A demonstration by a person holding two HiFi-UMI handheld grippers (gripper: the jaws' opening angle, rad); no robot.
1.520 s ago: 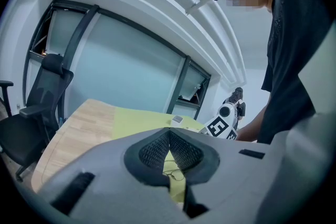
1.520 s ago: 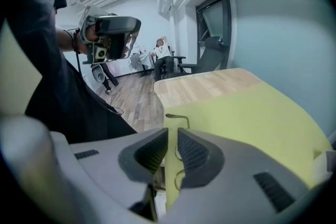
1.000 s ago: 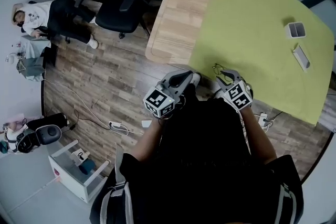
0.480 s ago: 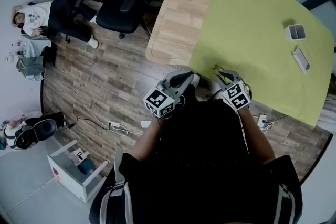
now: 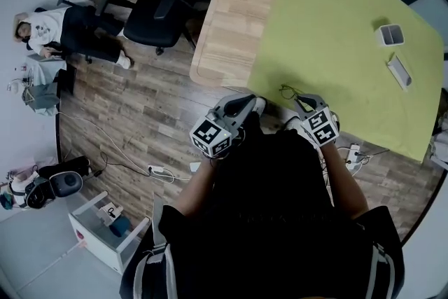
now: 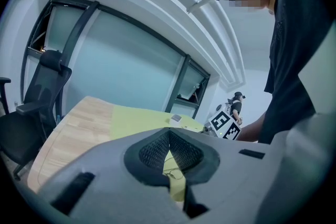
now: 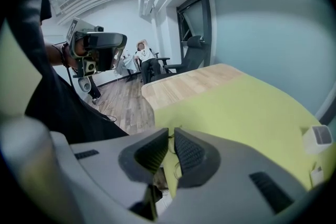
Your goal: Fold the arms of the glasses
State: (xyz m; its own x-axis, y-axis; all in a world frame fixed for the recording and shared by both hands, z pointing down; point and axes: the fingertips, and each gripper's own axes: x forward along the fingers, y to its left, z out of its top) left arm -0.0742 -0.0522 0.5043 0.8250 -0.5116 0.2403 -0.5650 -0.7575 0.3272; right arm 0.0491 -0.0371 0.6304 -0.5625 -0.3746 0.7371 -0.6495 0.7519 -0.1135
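The glasses [image 5: 288,92] lie open on the yellow-green cloth [image 5: 336,17], near the cloth's edge closest to the person. That cloth covers most of the wooden table [image 5: 224,24]. In the head view the left gripper [image 5: 256,106] sits at about 8 o'clock from the glasses, apart from them. The right gripper [image 5: 302,103] is just beside them at about 4 o'clock, and whether it touches them cannot be told. In the left gripper view the left gripper's [image 6: 168,132] jaws meet at their tips with nothing between them, and the thin wire frame of the glasses [image 6: 172,173] shows on the cloth below. The right gripper's marker cube shows at 2 o'clock from there. In the right gripper view the right gripper's [image 7: 171,138] jaws stand almost together, only a narrow slit between them and nothing held. Part of the glasses [image 7: 176,171] is seen through that slit. A small white box [image 5: 392,35] stands far off at 2 o'clock from the glasses, with a flat white thing [image 5: 399,71] just below it. A black office chair [image 5: 164,3] stands on the wood floor at 10 o'clock from the table.
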